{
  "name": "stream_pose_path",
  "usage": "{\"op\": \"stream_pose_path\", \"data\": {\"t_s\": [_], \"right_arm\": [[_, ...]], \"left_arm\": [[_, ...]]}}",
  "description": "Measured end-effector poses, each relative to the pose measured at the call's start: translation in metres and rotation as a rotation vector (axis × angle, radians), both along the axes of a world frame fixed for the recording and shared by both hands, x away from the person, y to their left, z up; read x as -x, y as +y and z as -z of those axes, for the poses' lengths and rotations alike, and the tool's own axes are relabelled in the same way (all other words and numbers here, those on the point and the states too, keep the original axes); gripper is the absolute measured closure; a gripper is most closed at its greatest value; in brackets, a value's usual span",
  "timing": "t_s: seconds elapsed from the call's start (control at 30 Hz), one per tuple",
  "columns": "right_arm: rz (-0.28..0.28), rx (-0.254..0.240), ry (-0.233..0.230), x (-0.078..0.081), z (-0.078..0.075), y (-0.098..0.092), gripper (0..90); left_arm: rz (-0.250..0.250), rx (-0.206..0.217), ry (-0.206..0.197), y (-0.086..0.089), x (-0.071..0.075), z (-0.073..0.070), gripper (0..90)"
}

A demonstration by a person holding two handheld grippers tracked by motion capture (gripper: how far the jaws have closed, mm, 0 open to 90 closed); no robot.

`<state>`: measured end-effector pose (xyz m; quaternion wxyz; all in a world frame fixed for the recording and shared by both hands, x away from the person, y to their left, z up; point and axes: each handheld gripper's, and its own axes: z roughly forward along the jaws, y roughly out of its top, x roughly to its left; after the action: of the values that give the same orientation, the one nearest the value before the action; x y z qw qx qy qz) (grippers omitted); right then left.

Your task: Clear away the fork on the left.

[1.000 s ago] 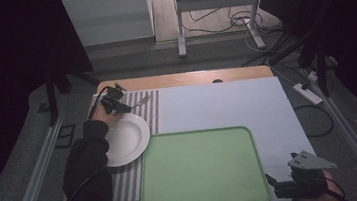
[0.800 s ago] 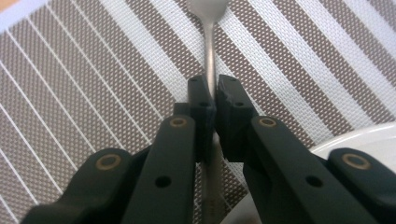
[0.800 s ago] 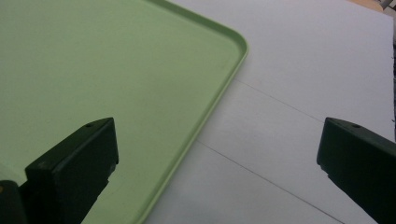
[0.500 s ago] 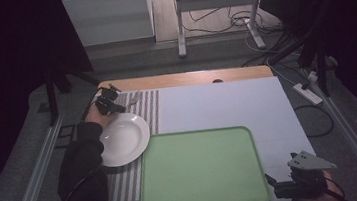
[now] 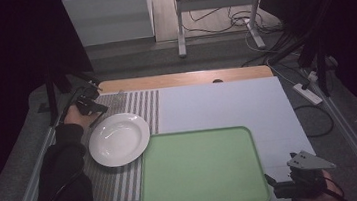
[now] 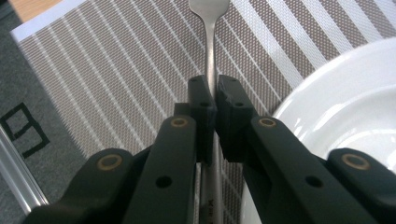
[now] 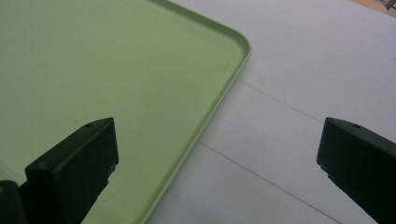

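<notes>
Jaws of our left gripper point(image 6: 211, 100) stand nearly together, pinching the thin handle of a metal utensil point(image 6: 211, 32) whose head, cut off at the view's edge, points away from them over the striped placemat point(image 6: 116, 70); whether it is a fork or a spoon we cannot tell. We judge the step in hand to be the pick-up of this utensil, with the grip made and the carry just starting. Just to one side of those jaws sits the white plate point(image 5: 118, 139), and beyond it the green tray point(image 5: 201, 171), bare. Next we should lift clear of the mat, keep the handle from slipping or swinging in the narrow grip, and steer past the plate rim, probably toward the tray. Our right gripper point(image 5: 282, 186) waits with jaws wide and holding nothing, one over the tray's corner and one over the white worktop point(image 7: 303, 70). We count one utensil, one plate, one tray, one placemat, two grippers.
</notes>
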<state>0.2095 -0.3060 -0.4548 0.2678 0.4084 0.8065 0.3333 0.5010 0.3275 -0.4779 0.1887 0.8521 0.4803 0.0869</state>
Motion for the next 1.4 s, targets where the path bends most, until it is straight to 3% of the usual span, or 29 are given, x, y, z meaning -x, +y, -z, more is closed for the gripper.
{"op": "stream_pose_path", "data": {"t_s": [0.17,0.6,1.03,1.4], "right_arm": [[-0.003,0.004,-0.001,0.0,0.0,0.001,0.0],[-0.005,0.003,-0.003,0.0,0.0,0.001,0.0],[-0.003,0.011,-0.001,0.0,0.0,0.001,0.0],[-0.005,0.01,-0.007,0.0,0.0,0.001,0.0]], "left_arm": [[0.006,0.049,0.015,0.003,0.01,-0.01,84.6],[0.04,0.072,0.028,-0.017,0.035,-0.008,84.6],[0.069,0.125,0.034,-0.039,0.061,-0.003,84.5],[0.12,0.125,0.027,-0.066,0.082,-0.007,84.5]]}}
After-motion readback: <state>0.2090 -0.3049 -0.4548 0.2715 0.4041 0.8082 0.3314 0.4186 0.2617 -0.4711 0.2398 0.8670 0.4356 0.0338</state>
